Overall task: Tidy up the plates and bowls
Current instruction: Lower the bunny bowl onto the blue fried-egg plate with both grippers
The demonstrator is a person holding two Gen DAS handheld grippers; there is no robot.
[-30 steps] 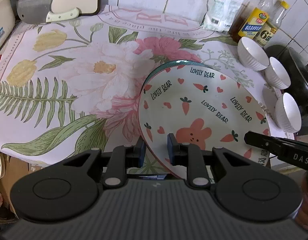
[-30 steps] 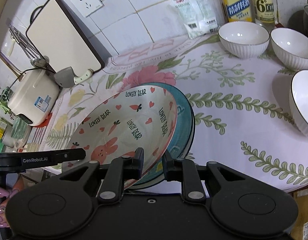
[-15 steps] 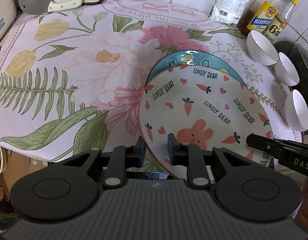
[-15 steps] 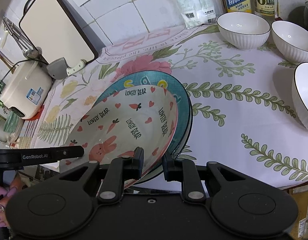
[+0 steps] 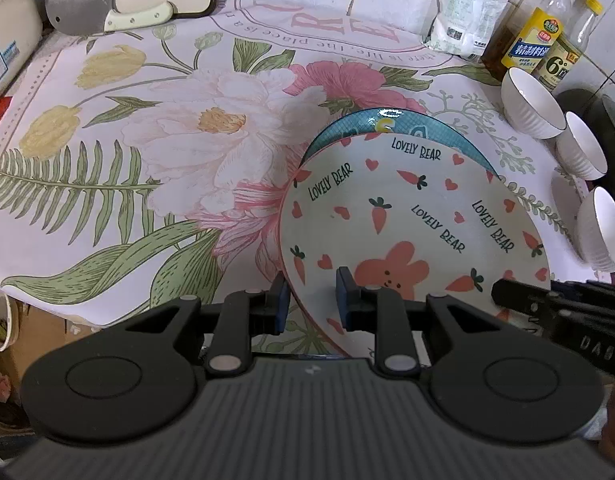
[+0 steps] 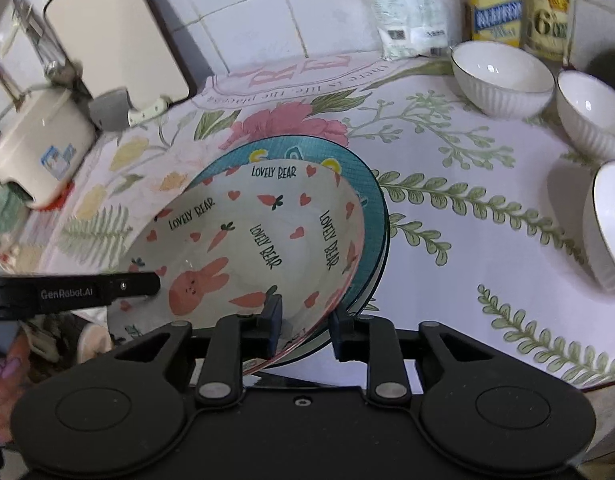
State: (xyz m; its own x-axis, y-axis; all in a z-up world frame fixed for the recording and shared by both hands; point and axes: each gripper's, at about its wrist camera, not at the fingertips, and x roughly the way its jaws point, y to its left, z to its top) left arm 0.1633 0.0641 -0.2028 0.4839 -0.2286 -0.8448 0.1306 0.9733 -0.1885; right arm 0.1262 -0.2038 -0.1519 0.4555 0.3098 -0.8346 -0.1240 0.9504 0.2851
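Plates: two, the bunny plate [image 5: 407,220] tilted over a teal plate [image 6: 359,184], left gripper [image 5: 310,300] and right gripper [image 6: 303,320] fingers both clamping its near rim, three white bowls [image 6: 503,78] at 2 o'clock on the table [image 5: 107,184].

Both views were evenly and fairly brightly lit, with soft shadows under the white bowls [image 6: 503,76] far ahead and right of the fingers, and a small glare spot on the teal plate [image 5: 387,114] rim beyond the fingertips. The left wrist view was sharp, while the right wrist view was smeared by motion blur, worst on the bottle labels [image 6: 497,20] ahead and the rice cooker [image 6: 39,144] to the left. Fisheye distortion bent the tablecloth [image 5: 147,152] edges and wall tiles toward the dark corners.
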